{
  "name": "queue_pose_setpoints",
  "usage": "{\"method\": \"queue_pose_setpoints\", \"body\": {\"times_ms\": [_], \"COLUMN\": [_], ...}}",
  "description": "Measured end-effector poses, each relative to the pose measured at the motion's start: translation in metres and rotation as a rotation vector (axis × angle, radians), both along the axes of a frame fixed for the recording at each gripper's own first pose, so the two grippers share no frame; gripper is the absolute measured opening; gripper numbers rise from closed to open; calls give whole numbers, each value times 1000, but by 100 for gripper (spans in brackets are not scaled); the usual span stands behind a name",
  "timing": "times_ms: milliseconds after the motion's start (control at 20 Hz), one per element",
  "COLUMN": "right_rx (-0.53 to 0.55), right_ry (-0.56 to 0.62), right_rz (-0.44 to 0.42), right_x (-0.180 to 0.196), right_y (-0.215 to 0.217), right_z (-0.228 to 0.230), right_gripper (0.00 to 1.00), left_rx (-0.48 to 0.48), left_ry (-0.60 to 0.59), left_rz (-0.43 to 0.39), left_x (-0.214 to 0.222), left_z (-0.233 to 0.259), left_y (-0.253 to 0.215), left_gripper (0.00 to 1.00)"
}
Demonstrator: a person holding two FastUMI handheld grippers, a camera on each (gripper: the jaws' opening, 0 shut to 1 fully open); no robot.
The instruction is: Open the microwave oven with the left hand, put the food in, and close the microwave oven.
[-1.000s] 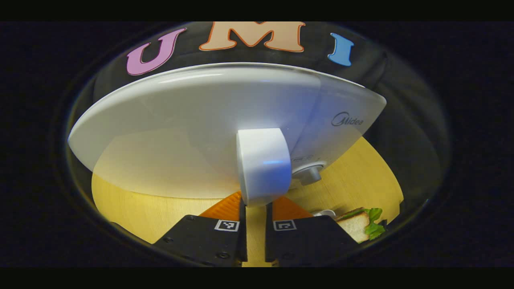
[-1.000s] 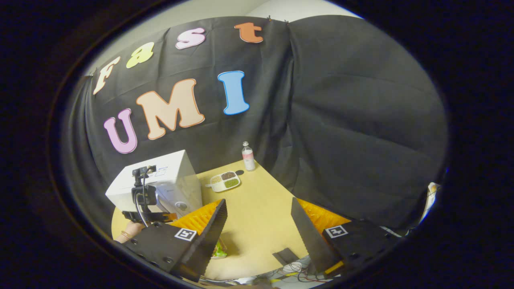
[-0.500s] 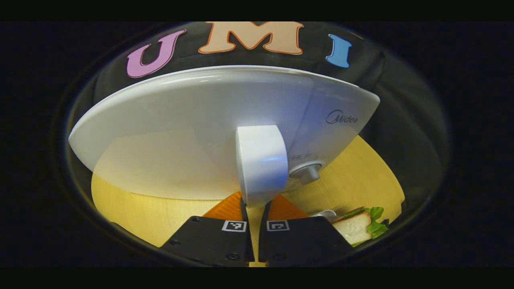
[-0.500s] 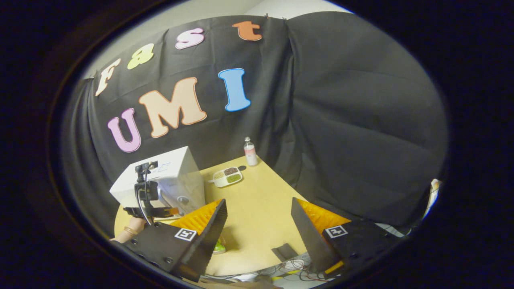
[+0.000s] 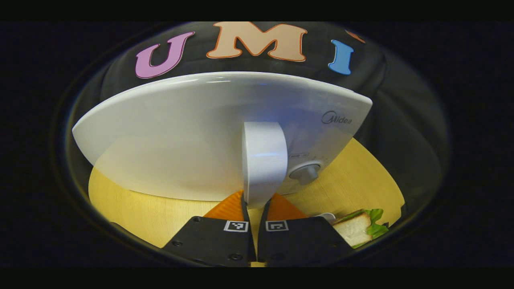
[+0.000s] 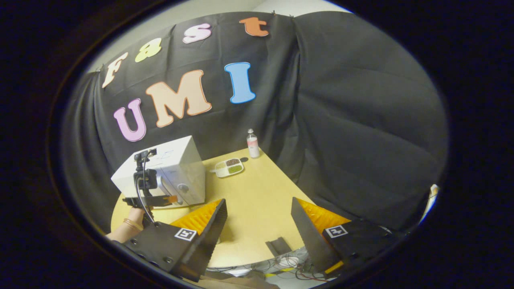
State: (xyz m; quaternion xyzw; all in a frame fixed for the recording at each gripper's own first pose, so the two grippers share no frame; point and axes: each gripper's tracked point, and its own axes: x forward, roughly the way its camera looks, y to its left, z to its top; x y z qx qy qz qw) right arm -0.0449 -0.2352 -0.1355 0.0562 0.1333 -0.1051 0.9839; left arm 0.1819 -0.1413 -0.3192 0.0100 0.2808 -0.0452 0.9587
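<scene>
— Straight ahead in the left gripper view, what sits at the left gripper [image 5: 255, 205]?

— The door handle [image 5: 264, 160] of the microwave oven [image 5: 192, 132]. It is a tall white bar whose long axis runs up and down, and its lower end sits between the two fingers [image 5: 229, 208], which are drawn narrow around it. They look closed on it, though actual contact at the pads is hard to confirm. A knob [image 5: 305, 172] lies just right of the handle, and the door looks shut.

— And the food?

— The sandwich [image 5: 359, 226], bread with green lettuce, lies on the tabletop [image 5: 132, 208] low and to the right of those fingers, outside the oven.

— From the right gripper view?

— The right gripper [image 6: 259, 224] hangs well back with its fingers spread wide and nothing between them. Far off to its left, the left gripper [image 6: 146, 198], held by a hand [image 6: 132, 218], meets the front of the microwave oven [image 6: 176, 168]. A compartment dish [image 6: 228, 167] and a bottle [image 6: 253, 143] stand beyond.

— So the coming move?

— Judged from this, the left hand is the nearer one, and a pull back along the fingers' own line should swing the door outward.
</scene>
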Motion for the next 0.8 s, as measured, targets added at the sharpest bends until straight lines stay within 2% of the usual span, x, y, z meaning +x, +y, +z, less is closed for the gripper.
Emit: {"method": "queue_pose_setpoints", "body": {"times_ms": [50,200,350,450,500,650,700,800], "right_rx": [4,22,26,10,8,10,7,-6], "right_ry": [-4,-8,-5,9,10,22,26,33], "right_rz": [5,21,76,114,135,188,202,221], "right_x": [1,8,21,25,26,25,25,21], "right_y": [3,10,24,34,40,58,62,71], "right_z": [2,2,-1,-4,-5,-11,-13,-17], "right_gripper": [99,99,100,100,100,99,99,100], "left_rx": [-7,-11,-24,9,13,3,4,-5], "left_ry": [15,-42,-32,-46,-54,-58,-64,-70], "left_rz": [-4,-52,-55,-59,-52,-28,-23,-10], "left_x": [-15,-53,-81,-92,-96,-110,-114,-121], "left_z": [-4,-6,-11,-11,-12,-14,-13,-14], "left_y": [1,8,13,18,20,26,29,34], "left_gripper": [1,1,1,7,6,13,11,21]}}
